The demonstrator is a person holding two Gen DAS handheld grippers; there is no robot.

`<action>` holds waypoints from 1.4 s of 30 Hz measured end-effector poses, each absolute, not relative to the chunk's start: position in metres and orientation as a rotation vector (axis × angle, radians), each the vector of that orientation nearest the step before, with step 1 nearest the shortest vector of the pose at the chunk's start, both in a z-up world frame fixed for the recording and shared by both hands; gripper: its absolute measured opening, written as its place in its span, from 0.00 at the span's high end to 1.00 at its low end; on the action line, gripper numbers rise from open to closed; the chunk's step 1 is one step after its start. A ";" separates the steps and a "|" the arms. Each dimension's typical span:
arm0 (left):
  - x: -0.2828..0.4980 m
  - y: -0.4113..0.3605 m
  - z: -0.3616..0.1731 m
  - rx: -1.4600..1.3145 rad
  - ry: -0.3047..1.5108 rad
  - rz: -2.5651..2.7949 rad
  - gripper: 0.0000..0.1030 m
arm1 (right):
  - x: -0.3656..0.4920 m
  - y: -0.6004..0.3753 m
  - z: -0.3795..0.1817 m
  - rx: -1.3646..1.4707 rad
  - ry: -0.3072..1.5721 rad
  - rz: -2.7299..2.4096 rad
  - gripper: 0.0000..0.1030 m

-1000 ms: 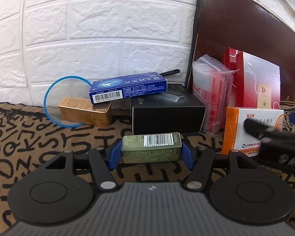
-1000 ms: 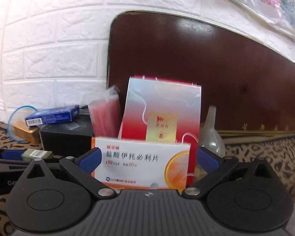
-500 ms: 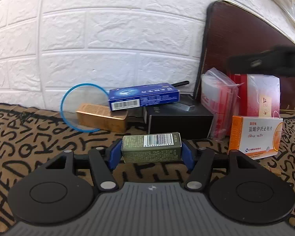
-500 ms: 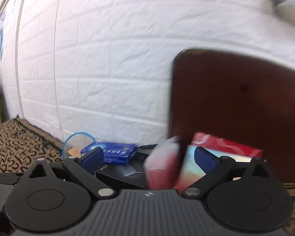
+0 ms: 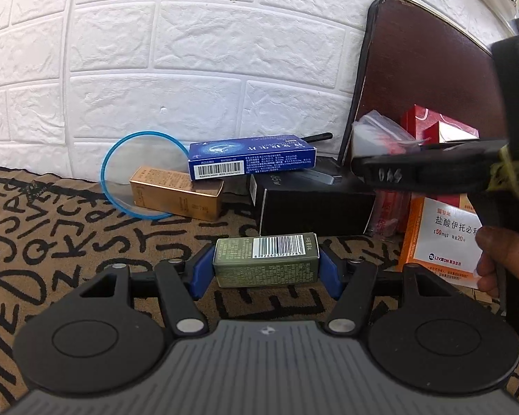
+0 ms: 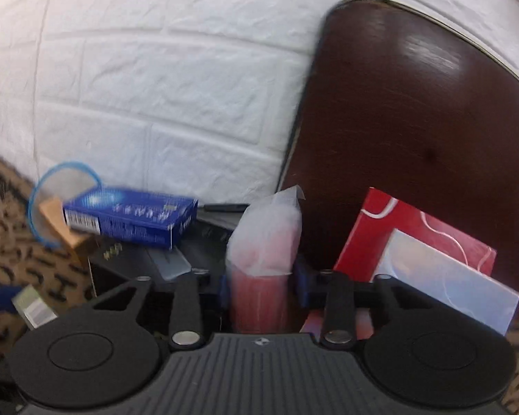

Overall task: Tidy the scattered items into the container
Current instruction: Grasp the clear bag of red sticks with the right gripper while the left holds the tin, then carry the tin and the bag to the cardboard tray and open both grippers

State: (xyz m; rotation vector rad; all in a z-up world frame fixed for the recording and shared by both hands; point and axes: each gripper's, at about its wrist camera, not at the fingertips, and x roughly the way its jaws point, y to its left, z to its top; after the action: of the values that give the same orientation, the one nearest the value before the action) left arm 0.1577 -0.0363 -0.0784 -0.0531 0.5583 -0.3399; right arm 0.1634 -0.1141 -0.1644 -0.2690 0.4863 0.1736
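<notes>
Left wrist view: a green box [image 5: 266, 259] is clamped in the left tongs [image 5: 264, 269] at lower centre. In the right wrist view, a red-filled plastic bag [image 6: 264, 263] is gripped by the right tongs [image 6: 261, 290], left of a red gift bag [image 6: 418, 238] in which a silver card is held.

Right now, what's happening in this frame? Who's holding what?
A person is tidying boxes with two handheld grippers. The left gripper is shut on a green box above the patterned cloth. The right gripper has its fingers around a plastic bag of red sticks. A blue box, gold box and black box wait by the wall.
</notes>
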 end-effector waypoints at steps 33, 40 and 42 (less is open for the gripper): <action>-0.019 -0.170 0.111 -0.021 0.212 -0.741 0.39 | -0.096 -0.303 0.050 -0.091 0.128 0.086 0.74; -0.031 -0.262 0.104 0.057 0.271 -0.876 0.39 | -0.122 -0.393 0.010 -0.041 0.220 -0.103 0.74; -0.029 -0.284 0.093 0.094 0.297 -0.882 0.39 | -0.124 -0.411 -0.008 -0.015 0.254 -0.137 0.74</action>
State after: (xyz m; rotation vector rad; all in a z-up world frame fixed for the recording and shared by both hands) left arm -0.0287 -0.2836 0.0926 0.0935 0.2974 -0.8824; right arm -0.1238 -0.4106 -0.0080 -0.0149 0.2541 -0.1374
